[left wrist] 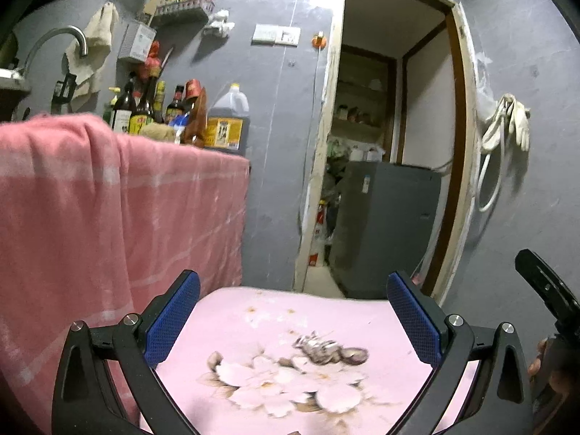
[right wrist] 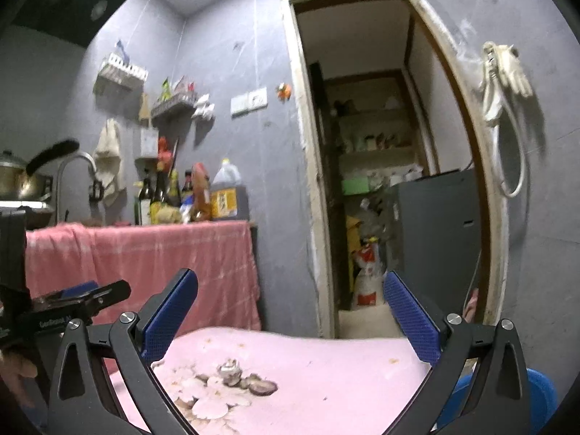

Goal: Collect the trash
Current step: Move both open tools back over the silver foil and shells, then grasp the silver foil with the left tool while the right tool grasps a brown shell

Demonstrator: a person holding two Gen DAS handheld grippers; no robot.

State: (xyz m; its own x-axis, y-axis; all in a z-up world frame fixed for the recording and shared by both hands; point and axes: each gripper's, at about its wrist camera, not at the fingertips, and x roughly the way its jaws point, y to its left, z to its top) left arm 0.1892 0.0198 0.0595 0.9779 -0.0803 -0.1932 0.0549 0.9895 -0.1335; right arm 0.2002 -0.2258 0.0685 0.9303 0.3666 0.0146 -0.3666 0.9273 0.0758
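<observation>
**A:** Nearest the lens are the blue pads [left wrist: 173, 320] of the left gripper [left wrist: 293, 317], spread wide with nothing between them. The right gripper [right wrist: 291, 317] is the same: jaws apart, empty.

**B:** And the trash?

**A:** A small crumpled scrap [left wrist: 319, 346], silvery and brown, lying on the pink floral cloth [left wrist: 253, 330]. It sits below the left claw's fingertips and slightly toward its right finger. For the right claw the same scrap [right wrist: 235, 371] is below and toward its left finger, beside some dark oval blotches [right wrist: 262, 386]. I can't tell whether those are debris or part of the flower print.

**B:** So what could go wrong?

**A:** First, picking the wrong target. If a claw closes on a printed blotch, it will pinch cloth and drag the whole cover. Second, the scrap looks light and flat, so wide pads coming down steeply may push it along or bunch fabric under it instead of catching it.

**B:** Anything else?

**A:** Both claws hang close together over one small item, so they could knock each other. A blue tub [right wrist: 540, 395] shows below the right claw's right finger. It may be the bin, though I can't confirm that; a loosely held scrap could drop short of it.
</observation>
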